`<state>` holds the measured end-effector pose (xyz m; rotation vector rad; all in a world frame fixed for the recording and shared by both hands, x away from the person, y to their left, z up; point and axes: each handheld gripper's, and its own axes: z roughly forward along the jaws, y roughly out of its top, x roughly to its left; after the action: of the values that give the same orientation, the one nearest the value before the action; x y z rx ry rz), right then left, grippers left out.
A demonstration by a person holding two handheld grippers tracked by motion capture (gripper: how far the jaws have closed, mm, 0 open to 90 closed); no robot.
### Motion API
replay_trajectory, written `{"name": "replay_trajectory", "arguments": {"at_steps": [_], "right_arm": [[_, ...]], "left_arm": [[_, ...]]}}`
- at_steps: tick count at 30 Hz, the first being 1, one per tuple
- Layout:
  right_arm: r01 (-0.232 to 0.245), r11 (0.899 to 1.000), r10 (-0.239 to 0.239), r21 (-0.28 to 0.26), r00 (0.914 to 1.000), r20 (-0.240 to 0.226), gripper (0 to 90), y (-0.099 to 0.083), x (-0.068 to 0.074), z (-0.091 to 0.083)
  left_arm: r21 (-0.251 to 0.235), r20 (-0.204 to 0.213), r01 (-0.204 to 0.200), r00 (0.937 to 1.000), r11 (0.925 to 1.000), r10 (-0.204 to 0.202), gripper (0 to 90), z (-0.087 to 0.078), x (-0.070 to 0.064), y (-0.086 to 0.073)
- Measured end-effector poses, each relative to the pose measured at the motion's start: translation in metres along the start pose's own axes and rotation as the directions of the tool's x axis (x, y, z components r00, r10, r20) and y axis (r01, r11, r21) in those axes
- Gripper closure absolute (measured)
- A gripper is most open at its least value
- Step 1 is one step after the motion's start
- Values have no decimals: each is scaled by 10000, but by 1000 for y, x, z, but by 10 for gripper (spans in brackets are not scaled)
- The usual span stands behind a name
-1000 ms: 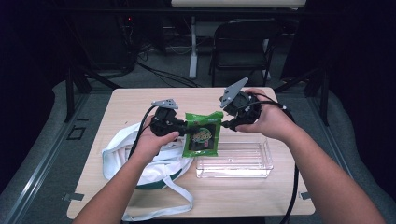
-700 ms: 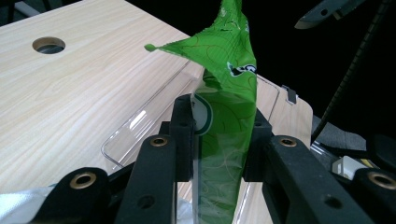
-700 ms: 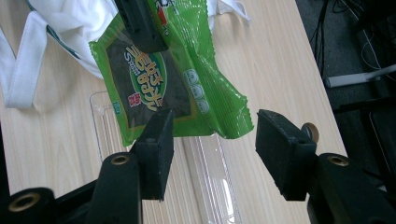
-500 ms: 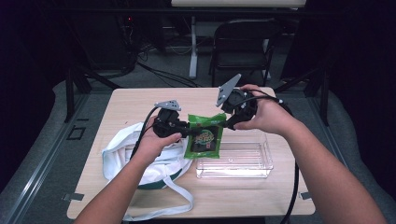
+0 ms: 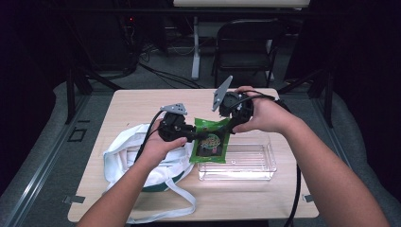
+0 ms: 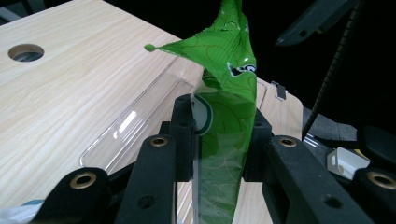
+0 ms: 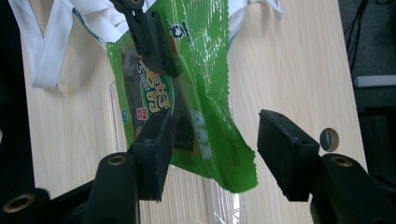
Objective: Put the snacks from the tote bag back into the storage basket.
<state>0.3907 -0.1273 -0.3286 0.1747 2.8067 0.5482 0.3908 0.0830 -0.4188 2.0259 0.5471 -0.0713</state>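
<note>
Green foil marks the snack packet (image 5: 211, 141), which hangs in the air between my two grippers, above the left end of the clear plastic tray (image 5: 255, 170) and off the pale wood table (image 5: 132, 101). At far left in the high view, the white cloth bag (image 5: 120, 158) lies slumped on the table under my left forearm, its strap trailing toward the near edge. My left gripper (image 5: 189, 134), just right of the bag, points rightward and is clamped on the packet's left edge. In the left gripper view, my two black jaws (image 6: 219, 135) stand close together with the packet (image 6: 224, 116) pinched between the pads, its upper corner twisted and rising above them; the tray (image 6: 140, 126) lies on the table beyond. Further right in the high view, my right gripper (image 5: 230, 122) sits at the packet's upper right corner, held by my right hand (image 5: 265, 116), with its grey three-cornered plate tilted up. In the right gripper view, my jaws stand wide apart: the left pad (image 7: 156, 149) is touching or just beside the packet (image 7: 196, 84), while the right pad (image 7: 287, 151) is well clear of it, so the packet is not gripped here. The same view shows the other gripper's jaw (image 7: 149, 37) closed on the packet's far end, the bag (image 7: 70, 28) behind it, and a round cable hole (image 7: 329, 139) in the table at the right.
</note>
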Motion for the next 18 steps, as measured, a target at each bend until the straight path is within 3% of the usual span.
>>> {"name": "replay_trajectory", "arguments": {"at_steps": [5, 18], "right_arm": [[214, 9988, -205, 431, 9996, -215, 459, 4, 1, 5], [548, 9941, -479, 933, 9961, -747, 501, 12, 3, 19]], "left_arm": [[-54, 92, -127, 9999, 9999, 128, 722, 1, -3, 1], [-136, 438, -422, 9981, 9990, 427, 723, 2, -7, 1]]}}
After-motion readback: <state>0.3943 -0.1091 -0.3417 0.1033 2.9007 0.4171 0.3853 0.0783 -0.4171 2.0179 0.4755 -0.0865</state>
